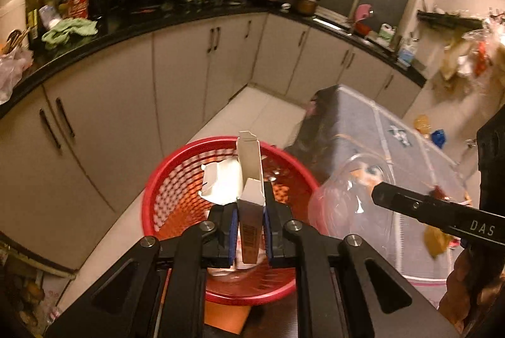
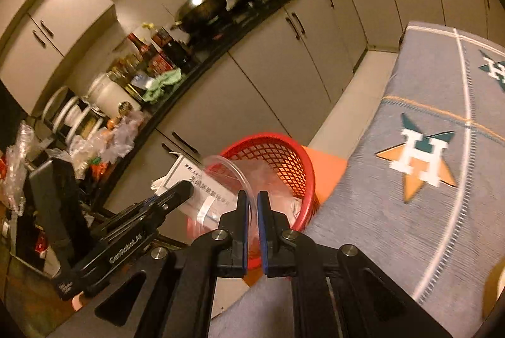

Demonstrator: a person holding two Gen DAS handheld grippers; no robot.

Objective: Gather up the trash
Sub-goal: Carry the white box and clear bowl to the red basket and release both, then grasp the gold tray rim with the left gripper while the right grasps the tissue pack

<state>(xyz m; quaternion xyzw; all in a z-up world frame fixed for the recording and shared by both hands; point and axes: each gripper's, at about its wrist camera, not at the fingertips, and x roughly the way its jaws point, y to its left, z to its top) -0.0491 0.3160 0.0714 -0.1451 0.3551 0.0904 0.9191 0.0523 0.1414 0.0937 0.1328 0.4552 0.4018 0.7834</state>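
A: While the left gripper clamps the flattened carton above the red basket, a tilted release could catch the rim and tip the carton onto the floor.

B: That gripper angles downward, fingers aimed into the basket.

A: From the right wrist, the right gripper pinches the clear plastic lid's edge just before the basket; a thin grip might slip.

B: It slopes downward too.

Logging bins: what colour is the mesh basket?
Red; the basket shows best in the left wrist view.
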